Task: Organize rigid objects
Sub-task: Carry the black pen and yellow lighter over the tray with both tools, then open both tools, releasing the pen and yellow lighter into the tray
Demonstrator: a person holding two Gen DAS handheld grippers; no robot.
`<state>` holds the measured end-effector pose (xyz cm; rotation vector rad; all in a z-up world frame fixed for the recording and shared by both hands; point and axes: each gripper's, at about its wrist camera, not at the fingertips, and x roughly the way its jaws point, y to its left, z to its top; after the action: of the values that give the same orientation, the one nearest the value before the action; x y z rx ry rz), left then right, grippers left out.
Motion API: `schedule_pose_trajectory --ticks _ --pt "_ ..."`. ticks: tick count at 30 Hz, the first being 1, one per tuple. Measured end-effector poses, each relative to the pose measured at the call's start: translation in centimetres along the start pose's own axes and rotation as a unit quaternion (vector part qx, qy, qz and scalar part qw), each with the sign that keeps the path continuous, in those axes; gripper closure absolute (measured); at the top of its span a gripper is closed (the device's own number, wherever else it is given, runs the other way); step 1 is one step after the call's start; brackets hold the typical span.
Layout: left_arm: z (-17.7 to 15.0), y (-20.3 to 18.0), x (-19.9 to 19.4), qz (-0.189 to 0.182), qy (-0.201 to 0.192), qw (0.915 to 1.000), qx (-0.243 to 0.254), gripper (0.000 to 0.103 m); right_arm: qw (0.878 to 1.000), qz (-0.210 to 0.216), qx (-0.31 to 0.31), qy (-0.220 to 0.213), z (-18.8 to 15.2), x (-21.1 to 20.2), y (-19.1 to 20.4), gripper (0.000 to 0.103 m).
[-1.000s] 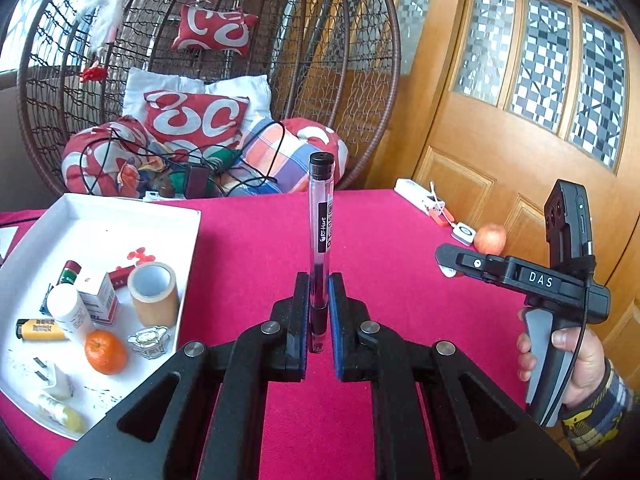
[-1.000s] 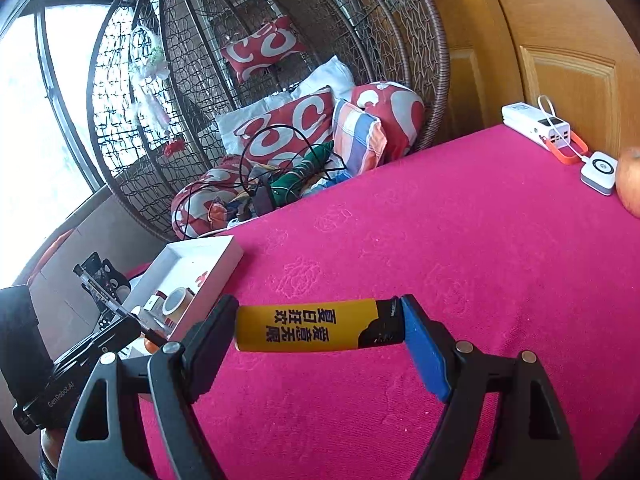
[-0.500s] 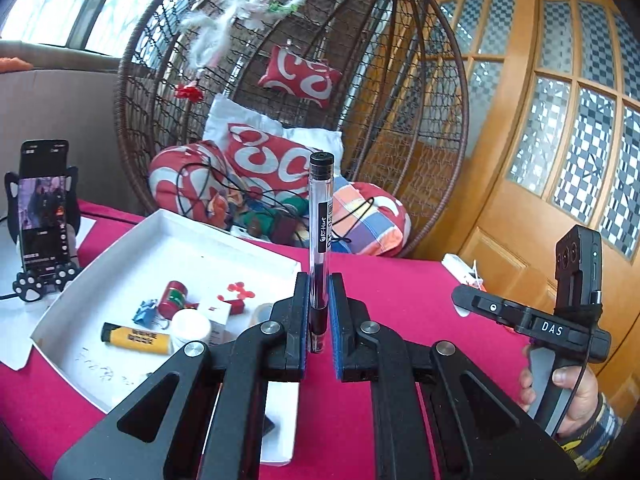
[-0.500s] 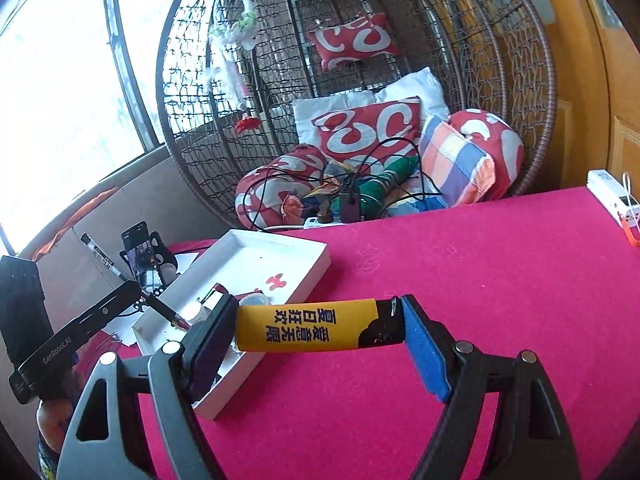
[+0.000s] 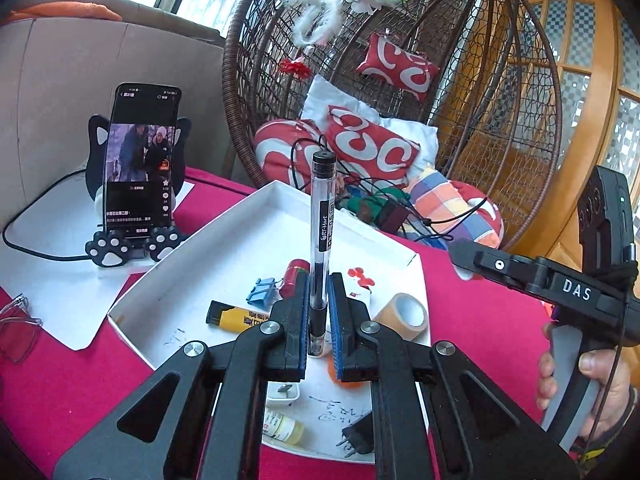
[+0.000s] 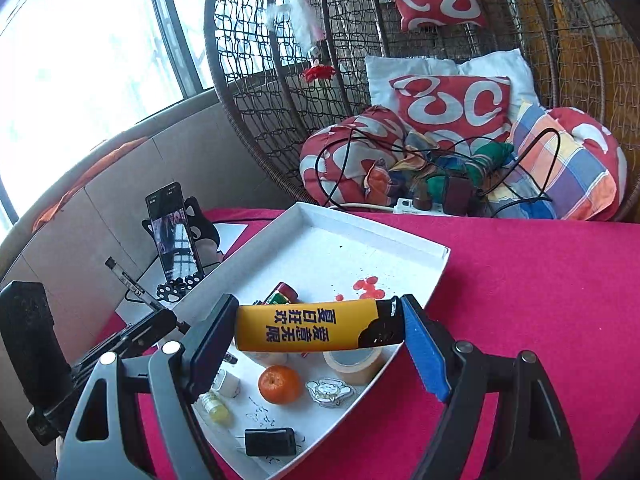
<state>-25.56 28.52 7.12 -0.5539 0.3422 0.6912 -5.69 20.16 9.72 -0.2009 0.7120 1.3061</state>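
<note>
A clear black-capped pen (image 5: 320, 240) stands upright between the jaws of my left gripper (image 5: 319, 284), which is shut on its lower end. It hangs over the white tray (image 5: 248, 216). In the right wrist view my right gripper (image 6: 316, 320) is shut on a yellow lighter (image 6: 304, 330), gripped end to end and lying crosswise above the tray (image 6: 372, 226). The tray holds another yellow lighter (image 5: 236, 318), a blue clip (image 5: 260, 290), a tape roll (image 5: 404, 316), a tangerine (image 6: 279, 384) and several small items.
A phone on a cat-shaped stand (image 5: 140, 164) stands left of the tray on white paper, with a cable. Glasses (image 5: 16, 320) lie at the far left. Behind the pink table is a wicker hanging chair (image 5: 480, 80) with cushions and cables. A black adapter (image 6: 270, 442) lies in the tray's near corner.
Both grippers have swung left across the pink table and now hang over the tray. The phone stand has come into view. Pen and lighter stay gripped as before.
</note>
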Motion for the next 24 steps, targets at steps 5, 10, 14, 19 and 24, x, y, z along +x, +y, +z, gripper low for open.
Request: schedule_pose_trajectory --ticks 5,10,14,19,24 --pt "-0.5 0.6 0.4 0.021 0.006 0.9997 0.006 0.095 1.0 -0.004 0.007 0.019 0.1 4.2 0.4 0.022" --pt "-0.8 1.1 0.8 0.042 0.014 0.999 0.006 0.095 0.999 0.01 0.029 0.026 -0.5 6.3 0.2 0.02" --pt "-0.9 1.0 0.8 0.051 0.014 0.9986 0.003 0.071 0.999 0.005 0.031 0.01 -0.5 6.0 0.1 0.016" --pt "-1.1 0.4 0.7 0.068 0.008 0.9976 0.008 0.012 0.999 0.006 0.047 -0.017 -0.6 4.3 -0.5 0.0" --pt "-1.4 -0.3 1.0 0.101 0.01 0.9945 0.024 0.0 0.998 0.0 0.034 -0.047 -1.4 1.9 -0.1 0.0"
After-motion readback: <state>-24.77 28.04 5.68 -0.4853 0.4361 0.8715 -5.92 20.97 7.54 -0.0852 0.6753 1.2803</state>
